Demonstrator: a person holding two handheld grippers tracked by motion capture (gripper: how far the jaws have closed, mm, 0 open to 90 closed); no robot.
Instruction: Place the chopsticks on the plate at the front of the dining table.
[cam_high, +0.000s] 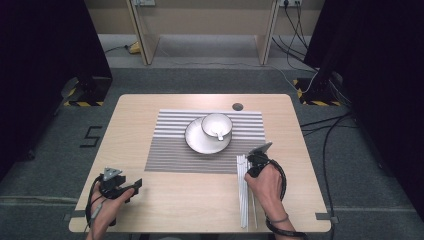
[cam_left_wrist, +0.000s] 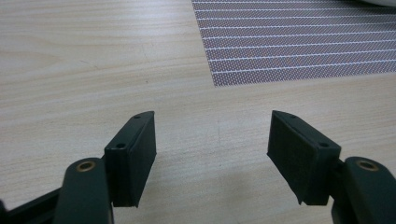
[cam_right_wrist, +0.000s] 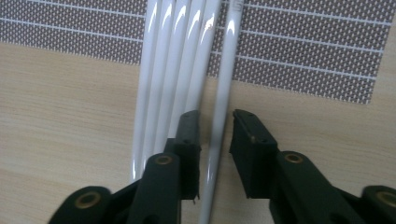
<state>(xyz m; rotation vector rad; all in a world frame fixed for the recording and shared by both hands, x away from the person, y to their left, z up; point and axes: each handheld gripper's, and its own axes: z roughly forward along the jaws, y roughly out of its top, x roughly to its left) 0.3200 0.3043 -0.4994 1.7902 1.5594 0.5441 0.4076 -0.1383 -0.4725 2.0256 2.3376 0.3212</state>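
Right gripper (cam_right_wrist: 215, 130) straddling single white tube (cam_right_wrist: 223, 93), jaws standing apart, pads not pressing; likely singling it off bundle of tubes (cam_right_wrist: 173, 70) lying just beside, on table's (cam_high: 200, 200) near right part, far ends overlapping striped placemat (cam_high: 170, 155). Left gripper (cam_left_wrist: 212, 149) resting wide open, empty, over bare wood, seemingly waiting. Farther off, cup (cam_high: 216, 125) sitting on plate (cam_high: 197, 142) mid-mat.

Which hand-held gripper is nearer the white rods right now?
Right. The right hand-held gripper straddles one of the white rods; the left hand-held gripper hovers over bare table, far across.
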